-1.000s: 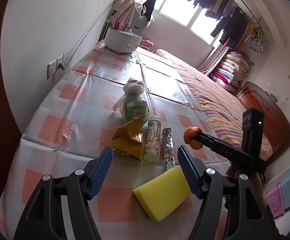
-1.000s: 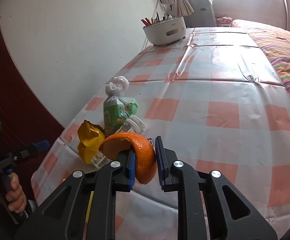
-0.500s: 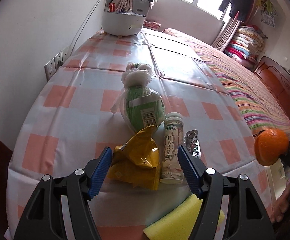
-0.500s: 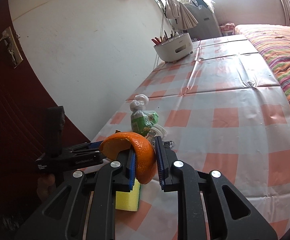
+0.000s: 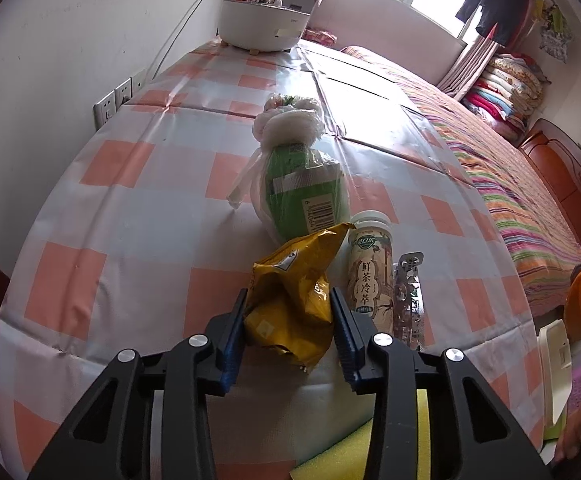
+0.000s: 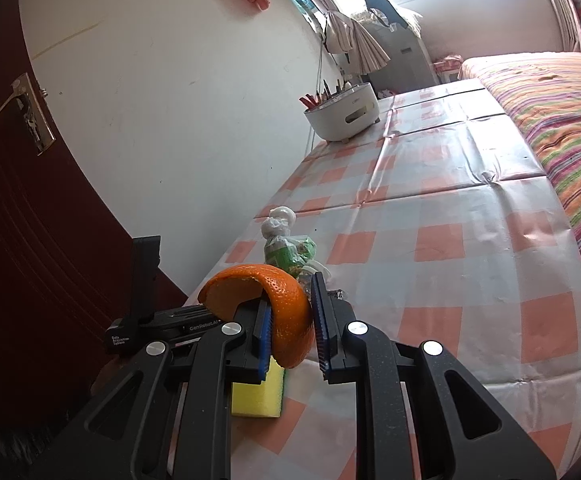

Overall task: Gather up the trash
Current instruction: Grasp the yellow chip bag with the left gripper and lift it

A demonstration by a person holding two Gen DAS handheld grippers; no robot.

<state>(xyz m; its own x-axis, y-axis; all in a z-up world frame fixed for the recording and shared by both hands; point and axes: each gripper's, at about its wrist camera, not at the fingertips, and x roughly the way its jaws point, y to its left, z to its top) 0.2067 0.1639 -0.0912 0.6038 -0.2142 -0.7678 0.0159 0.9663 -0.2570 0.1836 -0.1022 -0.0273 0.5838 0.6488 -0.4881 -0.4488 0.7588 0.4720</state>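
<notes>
Indoors, checked tablecloth (image 5: 130, 216) beside striped bed (image 5: 502, 184)

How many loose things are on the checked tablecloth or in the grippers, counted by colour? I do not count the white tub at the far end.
Yellow: 2 (crumpled wrapper between the left gripper's pads, sponge)
Orange: 1 (orange peel in the right gripper)
Green: 1 (tied bag)
Cream: 1 (tea bottle)
Silver: 1 (blister pack)
Total: 6

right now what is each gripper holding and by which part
Left gripper, jaws just closing, clamps the yellow wrapper across its crumpled lower sides. Right gripper pinches the orange peel by its rind wall.
</notes>
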